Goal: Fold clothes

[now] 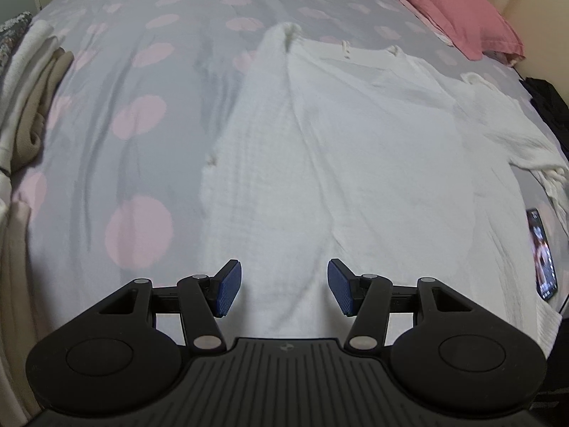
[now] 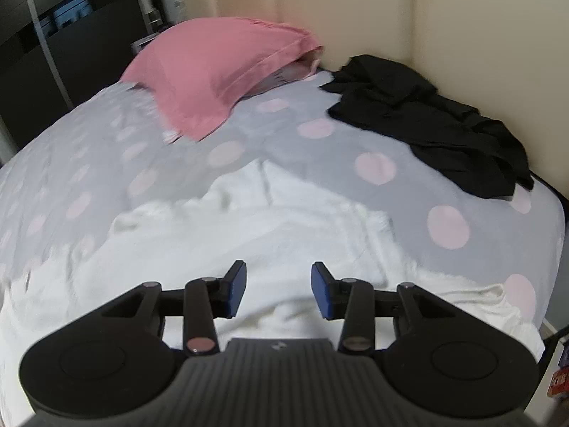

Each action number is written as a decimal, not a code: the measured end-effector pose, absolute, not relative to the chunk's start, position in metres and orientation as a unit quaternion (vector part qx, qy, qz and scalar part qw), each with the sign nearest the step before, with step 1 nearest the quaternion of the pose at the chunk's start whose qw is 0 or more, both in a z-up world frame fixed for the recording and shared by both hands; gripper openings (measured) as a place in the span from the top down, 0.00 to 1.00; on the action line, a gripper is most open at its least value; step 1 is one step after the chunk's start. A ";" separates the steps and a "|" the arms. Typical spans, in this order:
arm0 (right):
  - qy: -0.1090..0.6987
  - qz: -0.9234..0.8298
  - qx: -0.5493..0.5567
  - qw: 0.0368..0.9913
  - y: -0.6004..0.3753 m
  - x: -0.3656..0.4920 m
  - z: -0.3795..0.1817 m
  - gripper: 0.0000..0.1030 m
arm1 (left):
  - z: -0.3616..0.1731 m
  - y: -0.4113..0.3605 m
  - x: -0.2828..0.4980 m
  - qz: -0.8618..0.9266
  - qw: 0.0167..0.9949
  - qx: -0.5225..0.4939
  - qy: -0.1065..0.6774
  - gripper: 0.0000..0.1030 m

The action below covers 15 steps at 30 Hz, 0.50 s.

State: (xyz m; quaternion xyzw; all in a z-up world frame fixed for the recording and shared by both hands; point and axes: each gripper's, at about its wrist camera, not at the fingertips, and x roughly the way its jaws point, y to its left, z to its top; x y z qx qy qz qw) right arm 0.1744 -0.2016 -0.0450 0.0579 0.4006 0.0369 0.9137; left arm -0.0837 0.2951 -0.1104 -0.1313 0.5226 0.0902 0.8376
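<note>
Black left tongs [image 1: 284, 288] hang spread wide over a white garment [image 1: 355, 149], holding nothing. That garment lies flat on the bed [image 1: 117, 89], which has a gray cover with pink dots. Folded clothes [image 1: 25, 82] sit at the left edge, a phone [image 1: 543, 254] at the right.

Right tongs [image 2: 278, 291] are spread too, over the white garment [image 2: 249, 235]. Beyond it are a pink pillow [image 2: 213, 71], black clothes [image 2: 437, 121] and a cream wall [image 2: 355, 7].

Dim, flat indoor light over my bed sheet [image 1: 106, 124], soft shadows in its creases, white garment [image 1: 355, 149] washed out and blurry, phone screen [image 1: 542, 252] glowing at right, fisheye bending every edge, dark corners, pink pillow [image 2: 220, 82] smeared.
</note>
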 end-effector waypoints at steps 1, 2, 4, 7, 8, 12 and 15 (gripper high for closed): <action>0.401 0.043 0.051 0.914 -0.197 0.168 -0.045 0.56 | -0.112 0.291 -0.086 0.088 0.836 -0.134 0.524 0.50; 0.402 0.050 0.044 0.913 -0.192 0.161 -0.045 0.55 | -0.114 0.287 -0.088 0.086 0.835 -0.135 0.526 0.50; 0.398 0.068 0.031 0.914 -0.182 0.149 -0.044 0.53 | -0.117 0.277 -0.093 0.079 0.833 -0.136 0.531 0.50; 0.385 0.097 0.007 0.918 -0.164 0.130 -0.041 0.50 | -0.124 0.263 -0.100 0.070 0.829 -0.137 0.537 0.49; 0.380 0.106 -0.002 0.919 -0.159 0.124 -0.040 0.49 | -0.126 0.258 -0.102 0.065 0.827 -0.138 0.541 0.49; 0.354 0.123 -0.041 0.926 -0.144 0.106 -0.036 0.48 | -0.139 0.240 -0.110 0.051 0.816 -0.133 0.560 0.49; 0.338 0.128 -0.061 0.930 -0.136 0.096 -0.034 0.45 | -0.150 0.232 -0.109 0.063 0.805 -0.108 0.580 0.51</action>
